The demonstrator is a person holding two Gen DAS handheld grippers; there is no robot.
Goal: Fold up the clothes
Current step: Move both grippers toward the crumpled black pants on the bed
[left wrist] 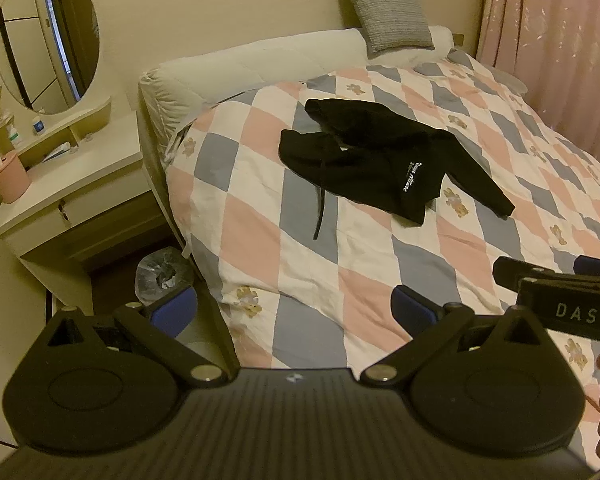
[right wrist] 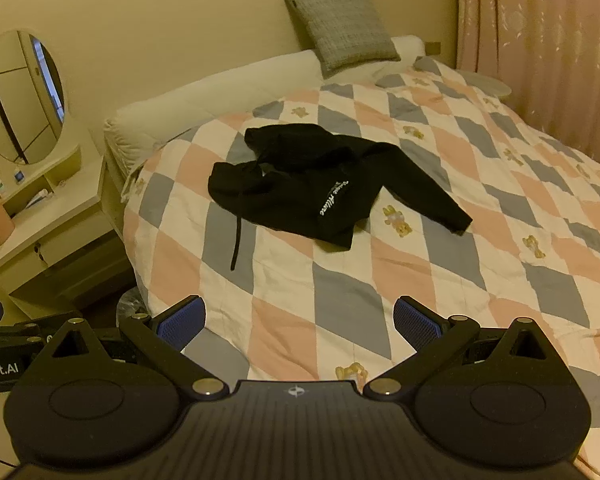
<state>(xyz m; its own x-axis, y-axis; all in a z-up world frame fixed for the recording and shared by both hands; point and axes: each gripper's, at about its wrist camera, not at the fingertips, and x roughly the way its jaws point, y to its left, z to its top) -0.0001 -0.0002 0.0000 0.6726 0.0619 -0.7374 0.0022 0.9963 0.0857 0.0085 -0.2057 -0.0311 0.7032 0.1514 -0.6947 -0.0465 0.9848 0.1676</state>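
From the left wrist, the left gripper is hovering over the near edge of the checked quilt with jaws spread wide and empty, the crumpled black hoodie lying well beyond it mid-bed, long axis running far-left to near-right, hood toward the white headboard. From the right wrist, the right gripper is hanging equally wide and empty, the hoodie sprawling ahead, one sleeve trailing right, its drawstring dangling nearward.
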